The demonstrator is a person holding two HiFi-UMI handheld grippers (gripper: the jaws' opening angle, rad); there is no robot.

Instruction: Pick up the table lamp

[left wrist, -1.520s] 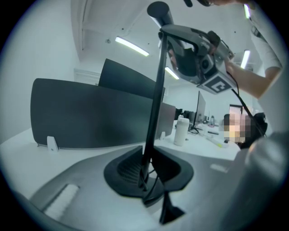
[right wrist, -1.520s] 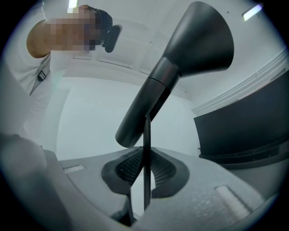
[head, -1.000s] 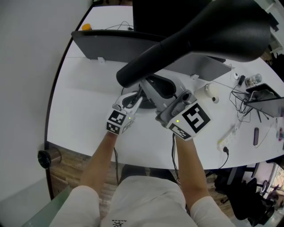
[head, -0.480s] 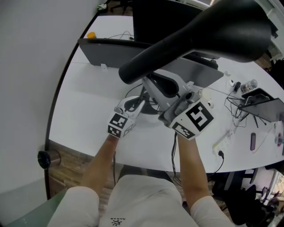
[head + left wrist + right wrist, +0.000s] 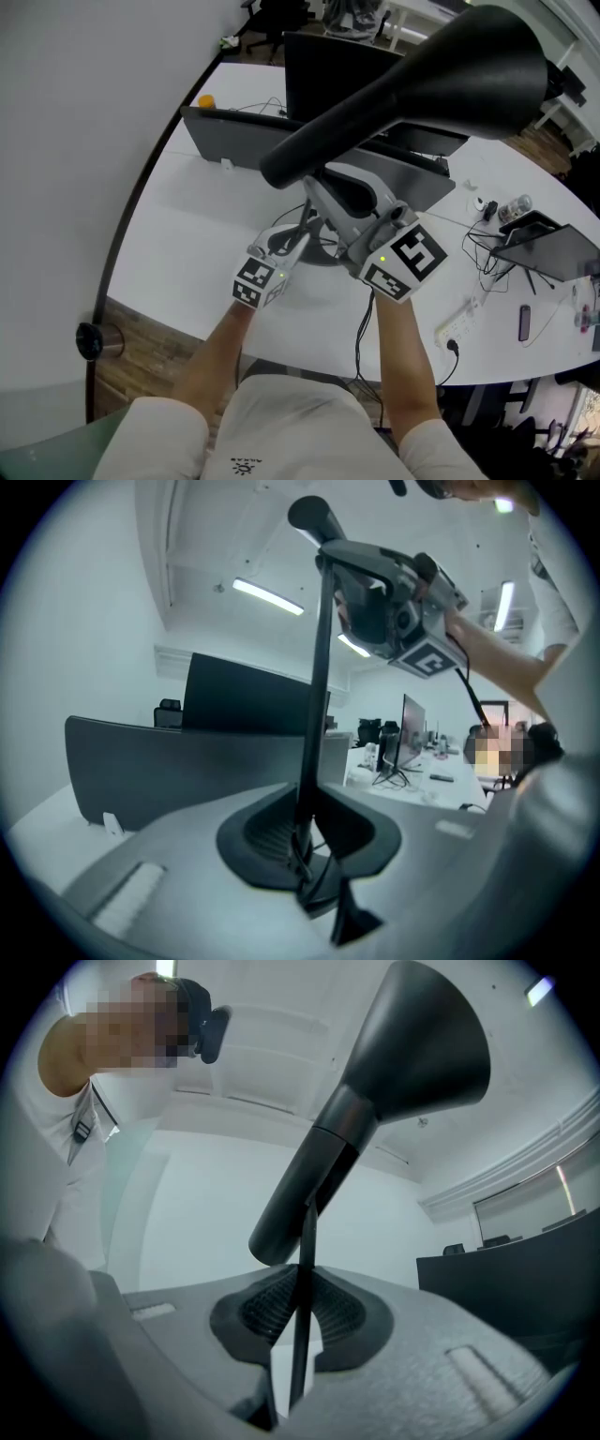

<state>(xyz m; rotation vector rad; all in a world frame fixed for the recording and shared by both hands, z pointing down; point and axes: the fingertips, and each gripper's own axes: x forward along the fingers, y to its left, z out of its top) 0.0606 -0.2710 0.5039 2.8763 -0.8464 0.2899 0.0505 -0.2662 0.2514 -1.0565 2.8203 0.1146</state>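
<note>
The black table lamp hangs above the white desk (image 5: 202, 253), its big cone shade (image 5: 427, 84) tipped toward the upper right. Both grippers clamp its thin black stem (image 5: 317, 696). My left gripper (image 5: 296, 236) is shut on the stem low down, where a cord loops beside the rod. My right gripper (image 5: 345, 217) is shut on the same stem higher up and shows in the left gripper view as the grey right gripper (image 5: 394, 611). In the right gripper view the stem (image 5: 302, 1269) runs up between the pads to the shade (image 5: 398, 1082). The lamp's base is mostly hidden under the grippers.
A grey divider panel (image 5: 239, 141) and a dark monitor (image 5: 328, 66) stand behind the lamp. A power strip (image 5: 457, 323), tangled cables, a phone (image 5: 524, 323) and a dark device (image 5: 544, 246) lie at the right. A metal cup (image 5: 94, 339) sits by the desk's left edge.
Both grippers have risen together with the lamp; the desk now looks farther below. The grips on the stem have not changed.
</note>
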